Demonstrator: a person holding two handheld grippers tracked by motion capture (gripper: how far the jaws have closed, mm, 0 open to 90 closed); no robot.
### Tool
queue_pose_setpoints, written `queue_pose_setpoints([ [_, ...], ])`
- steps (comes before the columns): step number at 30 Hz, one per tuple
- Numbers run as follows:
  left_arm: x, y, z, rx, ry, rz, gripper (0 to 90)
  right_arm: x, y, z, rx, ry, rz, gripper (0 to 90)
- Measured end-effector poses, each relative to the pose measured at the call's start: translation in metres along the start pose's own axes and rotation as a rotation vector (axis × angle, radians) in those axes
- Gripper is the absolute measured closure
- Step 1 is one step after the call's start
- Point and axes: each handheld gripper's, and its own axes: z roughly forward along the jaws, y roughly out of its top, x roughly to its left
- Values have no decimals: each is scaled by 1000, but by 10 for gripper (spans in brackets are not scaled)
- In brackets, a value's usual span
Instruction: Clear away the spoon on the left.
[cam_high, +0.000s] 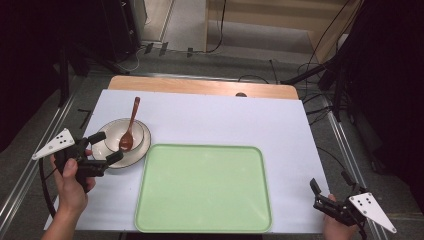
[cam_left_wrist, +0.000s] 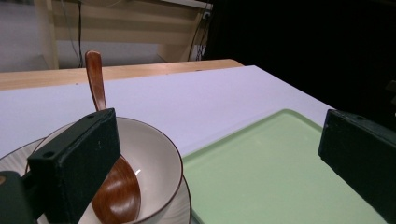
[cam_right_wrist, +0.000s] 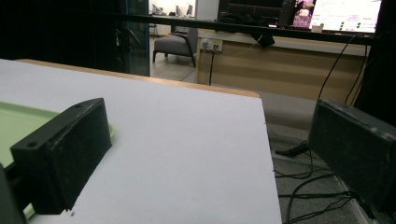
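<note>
Surface (cam_high: 210, 120) white, wide. Green tray (cam_high: 202, 187) near centre, bare. Plate (cam_high: 140, 150) at left, touching tray's far-left corner; bowl (cam_high: 112, 131) sits on it, wooden spoon (cam_high: 131, 125) resting inside, handle leaning far.

Bowl and plate likely ceramic: stiff, heavy, glazed-slippery, breakable. Best hold: pinch rim. Spoon light, loose, may slide.

Left claw (cam_high: 106, 147) wide, at plate's near-left rim. Right claw (cam_high: 320, 192) wide, near right edge, holding nothing.

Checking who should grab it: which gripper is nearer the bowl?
Left. The left gripper sits open right beside the bowl; the right gripper is across the tray, at the table's near right corner.
</note>
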Motion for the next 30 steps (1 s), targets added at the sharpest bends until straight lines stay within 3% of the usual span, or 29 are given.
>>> queue_pose_setpoints([
  [11,11,20,15,-7,-5,-10,0,0,0,0,5,-1,-4,0],
  [30,26,38,48,45,-13,-16,0,0,0,0,6,-3,-6,0],
])
